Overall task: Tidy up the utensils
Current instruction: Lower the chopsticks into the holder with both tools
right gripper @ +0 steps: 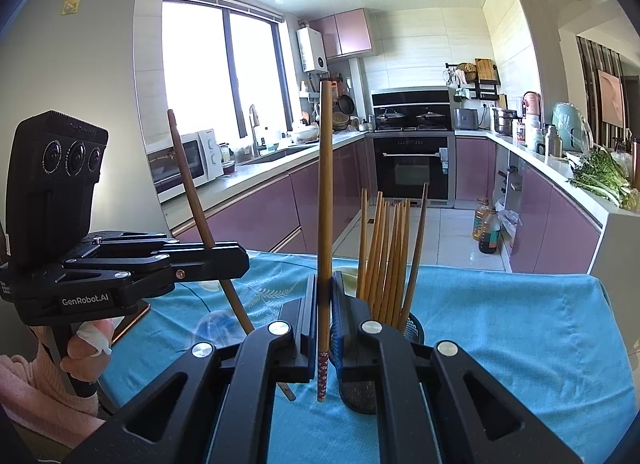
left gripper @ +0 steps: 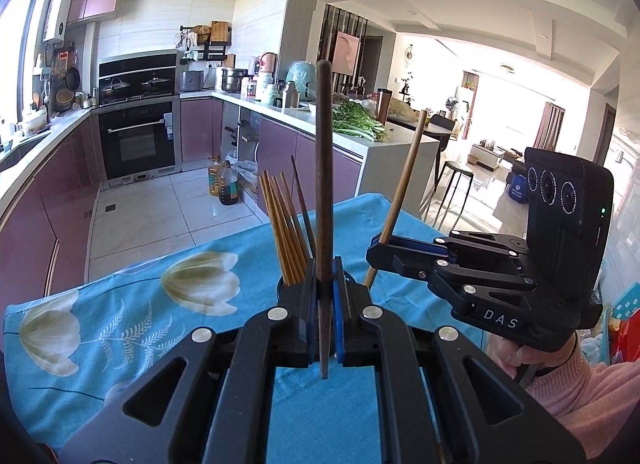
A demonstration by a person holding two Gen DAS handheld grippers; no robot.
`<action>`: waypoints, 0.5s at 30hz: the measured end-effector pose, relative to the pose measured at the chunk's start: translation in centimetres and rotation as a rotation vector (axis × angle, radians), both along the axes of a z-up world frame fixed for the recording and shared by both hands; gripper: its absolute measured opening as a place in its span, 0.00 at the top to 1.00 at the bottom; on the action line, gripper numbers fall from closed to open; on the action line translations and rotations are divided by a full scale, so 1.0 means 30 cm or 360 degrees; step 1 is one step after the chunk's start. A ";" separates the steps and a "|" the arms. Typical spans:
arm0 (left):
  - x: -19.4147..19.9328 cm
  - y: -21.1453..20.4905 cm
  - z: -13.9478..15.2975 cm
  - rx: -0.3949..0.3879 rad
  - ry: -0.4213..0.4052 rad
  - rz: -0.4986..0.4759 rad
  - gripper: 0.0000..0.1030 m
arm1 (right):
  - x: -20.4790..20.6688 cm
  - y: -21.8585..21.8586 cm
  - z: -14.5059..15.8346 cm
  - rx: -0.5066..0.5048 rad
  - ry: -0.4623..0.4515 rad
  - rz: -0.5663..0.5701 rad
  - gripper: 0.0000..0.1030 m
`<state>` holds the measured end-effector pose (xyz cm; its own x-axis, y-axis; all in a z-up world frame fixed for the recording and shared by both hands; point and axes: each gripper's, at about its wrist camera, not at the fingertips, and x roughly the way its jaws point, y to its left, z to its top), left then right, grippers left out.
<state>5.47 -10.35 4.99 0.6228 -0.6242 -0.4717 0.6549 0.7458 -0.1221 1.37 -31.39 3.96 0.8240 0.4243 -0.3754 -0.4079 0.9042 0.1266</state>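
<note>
Clamped chopstick (right gripper: pixel 325 199), mesh holder (right gripper: pixel 414 328) (chopsticks (right gripper: pixel 390 260) upright)

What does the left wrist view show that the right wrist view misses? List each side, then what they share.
Only the left wrist view: the living room and a black stool.
Only the right wrist view: the window, a microwave and the patterned end of the light chopstick.
Both: the left gripper with jaws shut on a dark chopstick, the right gripper shut on the light chopstick, the chopstick holder, blue cloth, oven.
</note>
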 end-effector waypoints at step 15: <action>-0.005 -0.025 0.085 -0.0045 -0.0078 -0.0026 0.93 | -0.010 0.003 0.045 -0.0017 -0.0065 0.0004 0.94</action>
